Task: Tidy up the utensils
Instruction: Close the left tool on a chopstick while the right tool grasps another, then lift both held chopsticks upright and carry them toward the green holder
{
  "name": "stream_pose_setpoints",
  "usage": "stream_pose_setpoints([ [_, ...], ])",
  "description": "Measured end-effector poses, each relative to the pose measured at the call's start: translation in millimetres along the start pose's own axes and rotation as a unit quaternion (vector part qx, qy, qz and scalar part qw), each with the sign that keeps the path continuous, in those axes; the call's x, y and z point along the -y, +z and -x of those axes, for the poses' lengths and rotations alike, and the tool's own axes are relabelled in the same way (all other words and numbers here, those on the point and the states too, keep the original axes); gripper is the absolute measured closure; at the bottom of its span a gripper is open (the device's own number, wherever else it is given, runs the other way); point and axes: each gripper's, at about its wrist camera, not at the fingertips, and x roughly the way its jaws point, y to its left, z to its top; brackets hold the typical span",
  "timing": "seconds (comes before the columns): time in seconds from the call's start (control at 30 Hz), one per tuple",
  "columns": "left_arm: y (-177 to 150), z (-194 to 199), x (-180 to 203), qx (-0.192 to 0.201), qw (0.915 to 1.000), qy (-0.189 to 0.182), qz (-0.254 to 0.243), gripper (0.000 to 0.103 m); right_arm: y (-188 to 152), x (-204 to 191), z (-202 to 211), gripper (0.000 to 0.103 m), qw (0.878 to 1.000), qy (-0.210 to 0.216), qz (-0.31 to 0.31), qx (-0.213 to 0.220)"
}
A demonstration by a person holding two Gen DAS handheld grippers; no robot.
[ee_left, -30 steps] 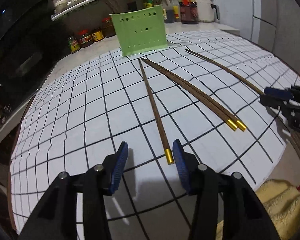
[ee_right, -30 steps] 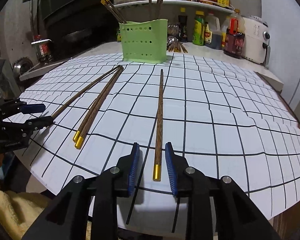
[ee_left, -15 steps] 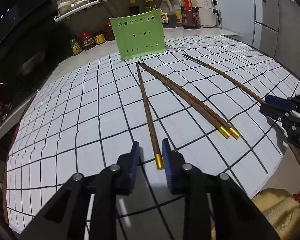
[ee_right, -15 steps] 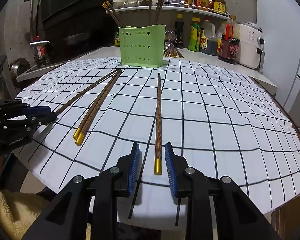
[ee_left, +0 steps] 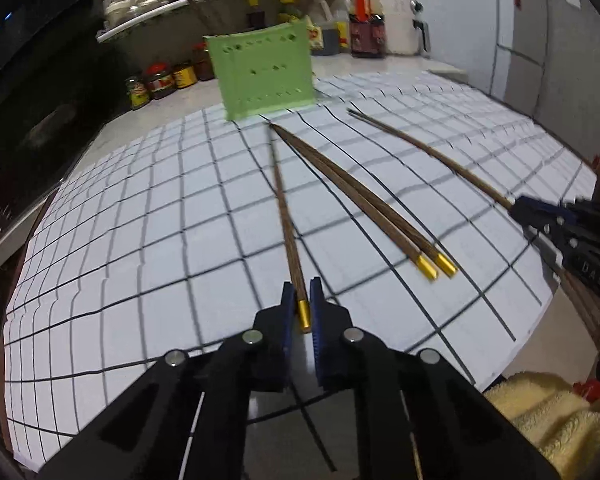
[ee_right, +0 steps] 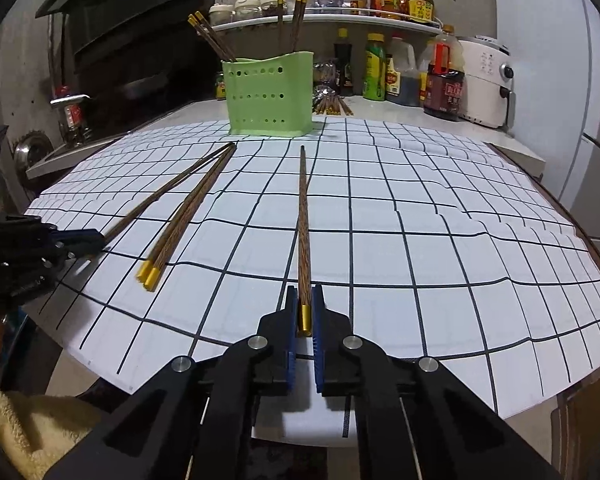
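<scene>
Several brown chopsticks with gold ends lie on a white gridded mat (ee_right: 420, 240). In the left wrist view my left gripper (ee_left: 302, 312) has its jaws closing, blue pads pressed on the gold end of one chopstick (ee_left: 284, 208). Its tip points at the green utensil holder (ee_left: 262, 74). A loose pair (ee_left: 364, 208) lies to its right. In the right wrist view my right gripper (ee_right: 305, 312) has its jaws closing, pads pressed on the gold end of another chopstick (ee_right: 303, 216). The holder (ee_right: 270, 96) stands behind it with several chopsticks (ee_right: 208, 36) inside. The left gripper (ee_right: 88, 240) shows at the far left.
Sauce bottles and jars (ee_right: 380, 72) line the counter and shelf behind the holder. A white appliance (ee_right: 486, 80) stands at the back right. A yellow towel (ee_left: 548, 412) lies below the mat's near edge. The right gripper (ee_left: 540, 216) sits at the mat's right edge.
Both grippers' jaws have come together, each now pinching the gold end of the chopstick that lay between its pads. The chopsticks and holder stay where they were.
</scene>
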Motion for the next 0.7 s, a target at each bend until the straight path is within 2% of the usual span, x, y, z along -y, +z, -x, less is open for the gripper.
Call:
stream_pose_setpoints([
  [0.07,4,9,-10,0.018,0.9997,-0.001,0.018,0.096,5,0,6,0.096,1.0,0.007,-0.002,0.011],
  [0.2,18,40,-32,0.079,0.9956,-0.001,0.05,0.096,25,4,24,0.096,0.999,0.033,-0.02,0.038],
  [0.3,34,70,-46,0.141,0.988,0.011,0.062,0.096,48,9,39,0.096,0.996,0.051,-0.037,0.065],
  [0.43,55,102,-62,0.201,0.9764,0.009,0.078,0.096,82,14,58,0.096,0.992,0.061,-0.048,0.1],
  [0.57,68,123,-71,0.244,0.9657,0.017,0.087,0.096,113,12,77,0.096,0.988,0.063,-0.046,0.135],
  [0.7,76,135,-78,0.264,0.9597,0.017,0.094,0.096,135,6,90,0.096,0.985,0.058,-0.034,0.157],
])
